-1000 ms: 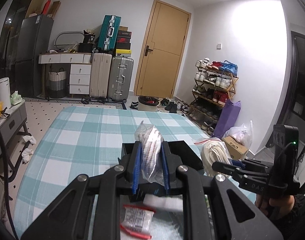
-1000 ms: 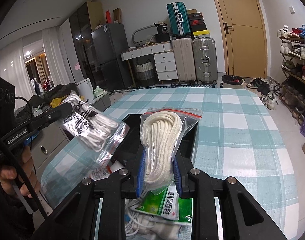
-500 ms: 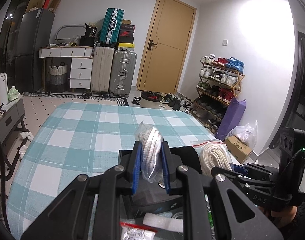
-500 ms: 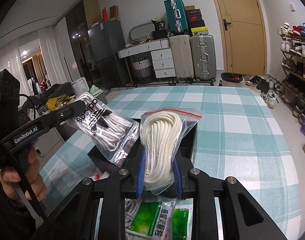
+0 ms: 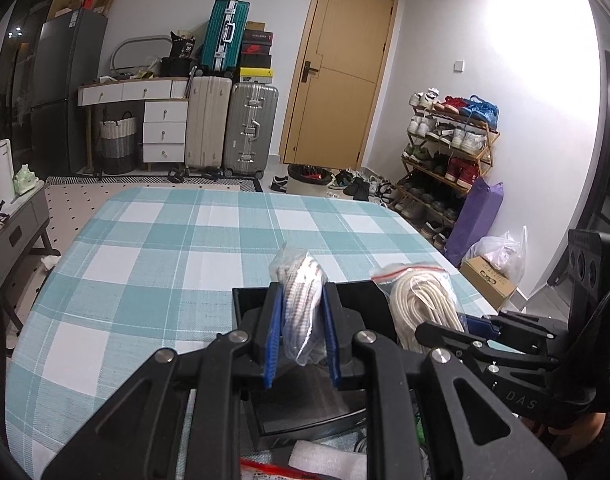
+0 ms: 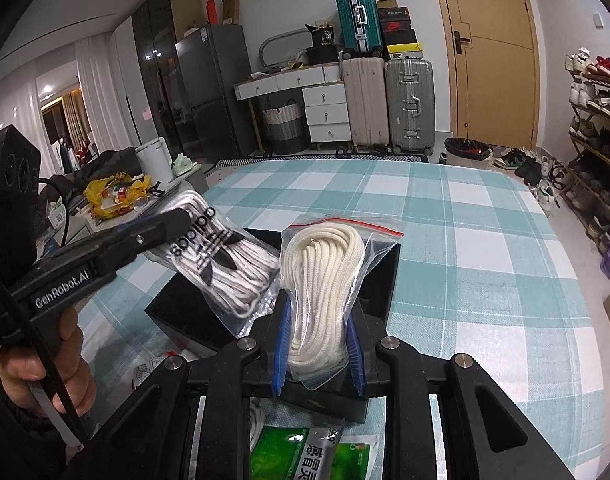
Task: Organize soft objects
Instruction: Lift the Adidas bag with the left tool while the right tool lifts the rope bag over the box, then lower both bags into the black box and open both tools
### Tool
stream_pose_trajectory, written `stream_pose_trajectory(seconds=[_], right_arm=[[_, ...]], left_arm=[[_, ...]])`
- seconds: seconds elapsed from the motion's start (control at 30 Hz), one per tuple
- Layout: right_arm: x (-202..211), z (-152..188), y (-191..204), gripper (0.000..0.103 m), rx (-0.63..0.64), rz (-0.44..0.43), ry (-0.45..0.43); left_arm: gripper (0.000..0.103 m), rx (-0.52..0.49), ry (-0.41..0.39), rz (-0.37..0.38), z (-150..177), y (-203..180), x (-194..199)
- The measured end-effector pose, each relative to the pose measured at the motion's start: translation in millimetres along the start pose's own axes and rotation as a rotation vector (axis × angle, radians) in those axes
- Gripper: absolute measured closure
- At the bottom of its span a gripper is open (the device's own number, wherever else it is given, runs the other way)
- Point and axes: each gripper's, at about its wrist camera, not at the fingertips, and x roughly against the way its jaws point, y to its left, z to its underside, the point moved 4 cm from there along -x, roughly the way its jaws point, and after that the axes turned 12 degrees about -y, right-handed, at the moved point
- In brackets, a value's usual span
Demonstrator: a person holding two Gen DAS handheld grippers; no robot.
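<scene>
Both bags have risen clear of the pile and now hang over the black box (image 6: pixel 379 264). My left gripper (image 5: pixel 301 336) clamps the laces bag (image 5: pixel 303 312); my right gripper (image 6: pixel 319 350) clamps the rope bag (image 6: pixel 325 280). Neither is in yet, and a green packet (image 6: pixel 305 454) waits below.

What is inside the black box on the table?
The black box shows only dark walls. Both held bags, the rope bag and the lace bag, cover most of its inside, so its contents cannot be seen.

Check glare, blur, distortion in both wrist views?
Left wrist view: right wall blown out white, strong fisheye bend, dark vignette corners; left gripper and its lace bag sharp. Right wrist view: even light, door bowed, rope bag crisp in the right gripper.
</scene>
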Motion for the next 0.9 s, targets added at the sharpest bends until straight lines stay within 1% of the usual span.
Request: stream_pose_trajectory(seconds=[0.27,0.6,0.67,0.73,0.77,0.8,0.87,0.9], right_arm=[[-11,6,1,0.078,0.035,-0.001,0.031],[-18,12,1,0.078,0.066,0.023,0.061],[-19,13,0,0.076,0.065,0.021,0.067],[-19,12,1,0.068,0.068,0.02,0.062],[-18,12,1,0.065,0.074,0.02,0.058],[-17,11,1,0.061,0.077,0.021,0.053],[-11,9,2,0.06,0.087,0.03,0.04],[-9,9,2,0.058,0.094,0.031,0.036]], left_arm=[[0.086,-0.028,0.032,0.009,10,-6,-10],[0.085,-0.065,0.072,0.009,19,-9,-16],[0.085,-0.073,0.084,0.013,21,-11,-17],[0.083,-0.081,0.092,0.008,22,-12,-18],[0.079,-0.088,0.096,0.004,22,-13,-17],[0.067,-0.095,0.096,-0.005,21,-13,-16],[0.051,-0.099,0.091,-0.016,19,-12,-13],[0.051,-0.102,0.086,-0.015,17,-12,-10]])
